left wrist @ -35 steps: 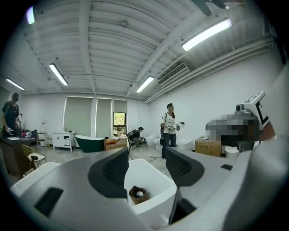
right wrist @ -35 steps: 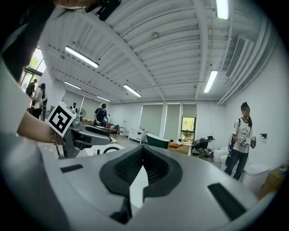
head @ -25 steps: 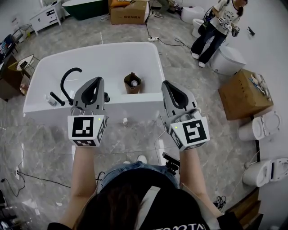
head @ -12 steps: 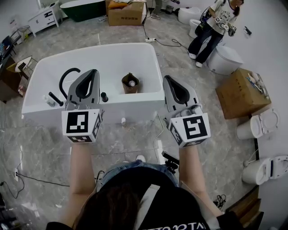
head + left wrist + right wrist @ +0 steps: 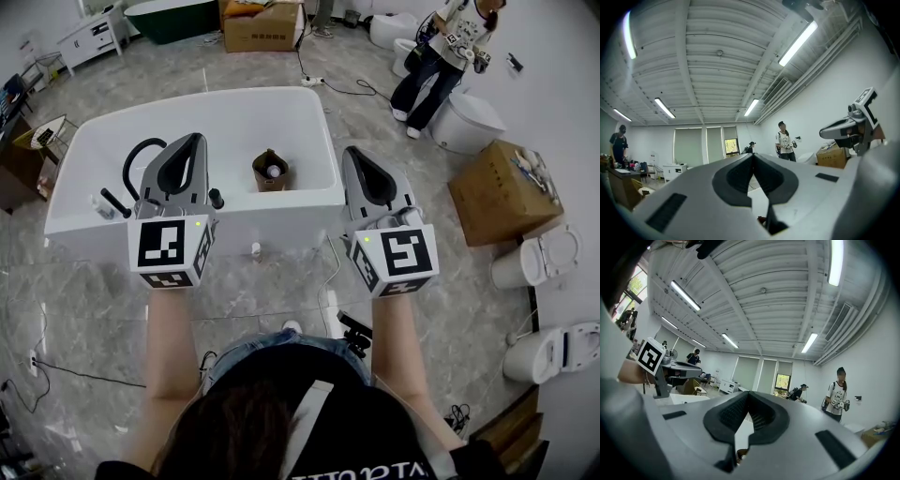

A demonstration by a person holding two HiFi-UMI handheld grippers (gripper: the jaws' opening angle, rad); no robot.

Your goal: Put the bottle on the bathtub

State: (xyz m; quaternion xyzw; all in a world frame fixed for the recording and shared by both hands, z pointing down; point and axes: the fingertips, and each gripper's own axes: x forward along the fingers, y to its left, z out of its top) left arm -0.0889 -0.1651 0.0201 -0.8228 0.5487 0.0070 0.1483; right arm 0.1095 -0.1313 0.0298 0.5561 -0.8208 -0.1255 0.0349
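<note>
Grey marbled floor tiles [image 5: 103,309] run under cardboard boxes [image 5: 502,192] and white toilets [image 5: 536,264]. A white cabinet [image 5: 94,33] stands far left. Long strip lights [image 5: 797,44] line the ribbed ceiling [image 5: 717,70]; shaded windows [image 5: 696,145] sit in white walls [image 5: 820,101].

Glossy white bathtub [image 5: 281,220], matt black faucet [image 5: 133,159], polished stone-look floor [image 5: 94,309], brown cardboard box [image 5: 492,192].

Bathtub [image 5: 281,214] was white, faucet [image 5: 134,159] black, bag [image 5: 271,171] at 12 o'clock brown, floor [image 5: 94,300] grey marbled; left gripper [image 5: 192,141] and right gripper [image 5: 356,153] grey (cubes black-and-white squares).
</note>
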